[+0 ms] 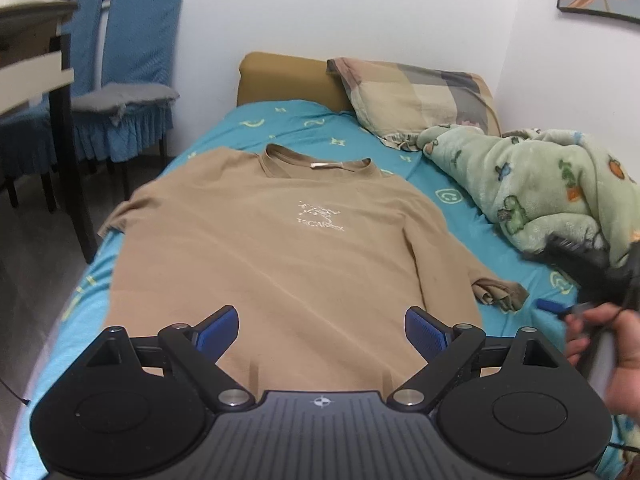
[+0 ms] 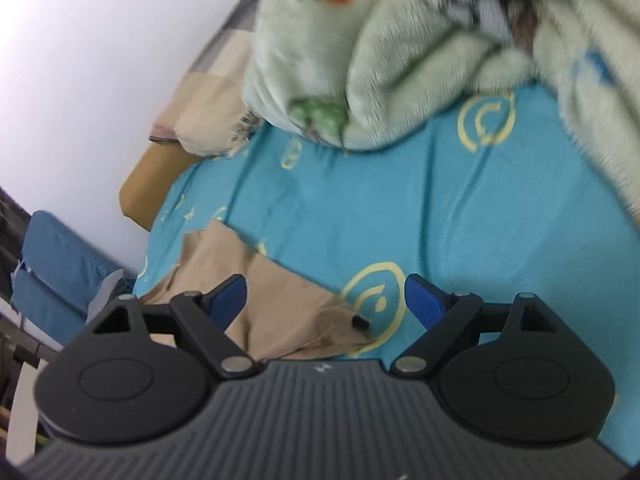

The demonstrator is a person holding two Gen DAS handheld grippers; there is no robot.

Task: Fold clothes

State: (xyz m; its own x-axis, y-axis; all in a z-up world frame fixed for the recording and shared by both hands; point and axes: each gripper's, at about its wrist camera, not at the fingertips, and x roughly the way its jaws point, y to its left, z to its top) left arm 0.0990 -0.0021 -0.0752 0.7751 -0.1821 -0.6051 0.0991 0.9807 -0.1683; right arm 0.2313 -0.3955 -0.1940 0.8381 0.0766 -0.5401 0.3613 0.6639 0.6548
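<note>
A tan long-sleeved shirt (image 1: 280,240) with a white chest logo lies flat, front up, on the teal bed sheet (image 1: 352,132), collar toward the pillow. Its right sleeve end (image 1: 500,294) is crumpled beside the body. My left gripper (image 1: 322,334) is open and empty, hovering over the shirt's lower hem. My right gripper (image 2: 326,306) is open and empty just above the sleeve cuff (image 2: 288,320), and it shows blurred at the right edge of the left wrist view (image 1: 560,308). A small dark tag (image 2: 360,323) sits on the cuff.
A green fleece blanket (image 1: 540,184) is bunched on the right side of the bed, close to my right gripper, and it shows too in the right wrist view (image 2: 400,52). A patchwork pillow (image 1: 416,96) leans on the headboard. Blue-covered chairs (image 1: 128,80) and a table stand left of the bed.
</note>
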